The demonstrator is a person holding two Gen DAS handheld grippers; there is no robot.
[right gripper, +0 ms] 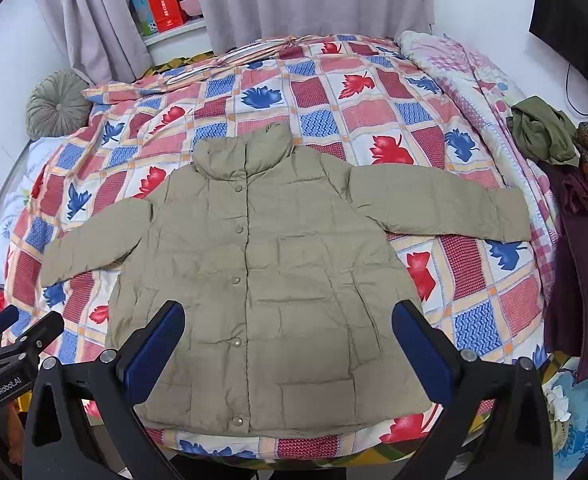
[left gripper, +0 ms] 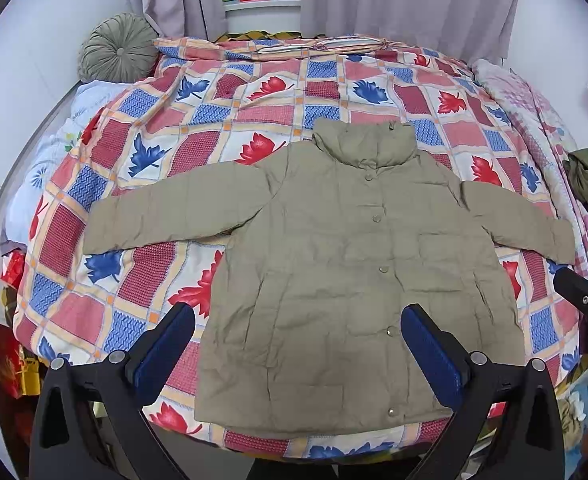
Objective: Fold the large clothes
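I held my left gripper (left gripper: 297, 332) and right gripper (right gripper: 288, 330) above the bed, both with fingers spread apart and empty. The khaki puffer jacket (right gripper: 262, 280) lay flat, buttoned, sleeves outstretched on the leaf-patterned quilt (right gripper: 473, 304).

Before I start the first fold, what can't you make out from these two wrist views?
- Olive puffer jacket: its back and whatever lies beneath it, hidden by the jacket itself in both views.
- Jacket hem corners: partly covered by the left tongs and right tongs.
- Bed's near edge: cut off by the frame bottom.
- Red box on the windowsill: print too small to read.
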